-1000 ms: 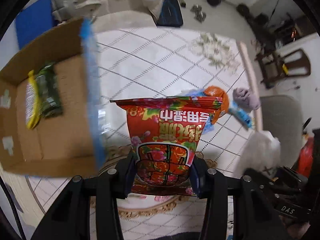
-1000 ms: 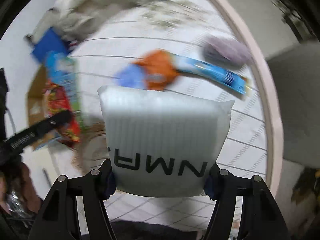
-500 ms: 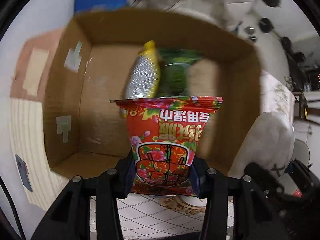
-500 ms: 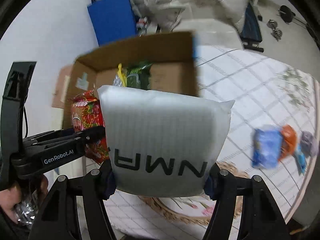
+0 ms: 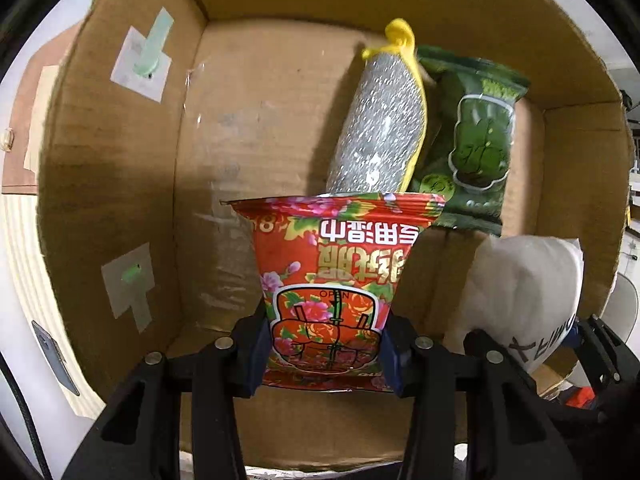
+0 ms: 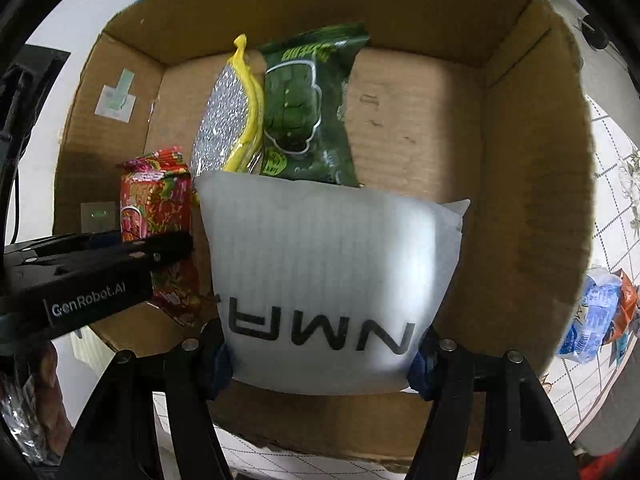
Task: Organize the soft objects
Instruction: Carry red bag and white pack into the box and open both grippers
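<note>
Left gripper (image 5: 324, 344): clamping the red snack packet (image 5: 332, 276), hanging above the cardboard box (image 5: 120, 184) for release.
Right gripper (image 6: 320, 354): pinching the white air pillow (image 6: 328, 272) beside it, over bare floor right of the green packet (image 6: 308, 108).

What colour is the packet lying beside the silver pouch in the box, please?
Dark green packet, clearest in the right wrist view.

A home floor: patterned rug (image 6: 624, 184) beneath a cardboard box (image 6: 532, 200).
</note>
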`<state>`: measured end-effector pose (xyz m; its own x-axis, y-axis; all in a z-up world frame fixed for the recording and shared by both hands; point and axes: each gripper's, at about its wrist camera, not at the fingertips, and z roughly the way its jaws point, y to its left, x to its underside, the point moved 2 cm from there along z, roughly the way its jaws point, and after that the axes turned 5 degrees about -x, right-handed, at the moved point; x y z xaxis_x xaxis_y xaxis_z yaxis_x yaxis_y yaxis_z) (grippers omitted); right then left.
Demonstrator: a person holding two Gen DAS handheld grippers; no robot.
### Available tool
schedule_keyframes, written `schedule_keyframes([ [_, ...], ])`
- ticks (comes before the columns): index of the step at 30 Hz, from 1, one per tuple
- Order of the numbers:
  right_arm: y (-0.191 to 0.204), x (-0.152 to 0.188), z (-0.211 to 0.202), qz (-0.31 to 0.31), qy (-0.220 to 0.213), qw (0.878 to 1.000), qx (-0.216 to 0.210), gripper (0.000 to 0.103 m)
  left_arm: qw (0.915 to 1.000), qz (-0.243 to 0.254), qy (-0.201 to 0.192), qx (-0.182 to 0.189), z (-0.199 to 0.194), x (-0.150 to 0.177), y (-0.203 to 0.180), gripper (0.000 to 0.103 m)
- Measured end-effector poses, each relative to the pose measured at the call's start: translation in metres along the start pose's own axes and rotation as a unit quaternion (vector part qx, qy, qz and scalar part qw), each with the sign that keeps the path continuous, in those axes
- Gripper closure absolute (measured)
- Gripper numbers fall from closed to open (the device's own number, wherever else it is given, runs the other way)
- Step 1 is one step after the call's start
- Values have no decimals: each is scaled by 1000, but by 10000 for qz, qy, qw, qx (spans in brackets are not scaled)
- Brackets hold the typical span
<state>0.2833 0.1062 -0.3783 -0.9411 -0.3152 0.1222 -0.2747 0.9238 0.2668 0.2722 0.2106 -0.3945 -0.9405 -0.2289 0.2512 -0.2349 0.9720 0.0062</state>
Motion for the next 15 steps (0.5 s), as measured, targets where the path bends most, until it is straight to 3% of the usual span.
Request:
schedule_keyframes([
  [5,3,-2,12,81,332,9994,72,26,9999,112,5,-15,-5,-2,-5,58],
  [6,2,-1,10,84,315,9995,54,18,9999,157,-57,8,-10,-1,-4,49],
  [7,2,-1,6,96,260,9996,71,4,9997,189,-141,9,-16,0,-5,34],
  [8,1,0,2,101,209,9997,115,0,9991,214,-343,-81,-26,1,-6,25],
  [15,1,13,-44,117,-338,9988,325,0,9947,218,-994,-129,-79,20,-17,2],
])
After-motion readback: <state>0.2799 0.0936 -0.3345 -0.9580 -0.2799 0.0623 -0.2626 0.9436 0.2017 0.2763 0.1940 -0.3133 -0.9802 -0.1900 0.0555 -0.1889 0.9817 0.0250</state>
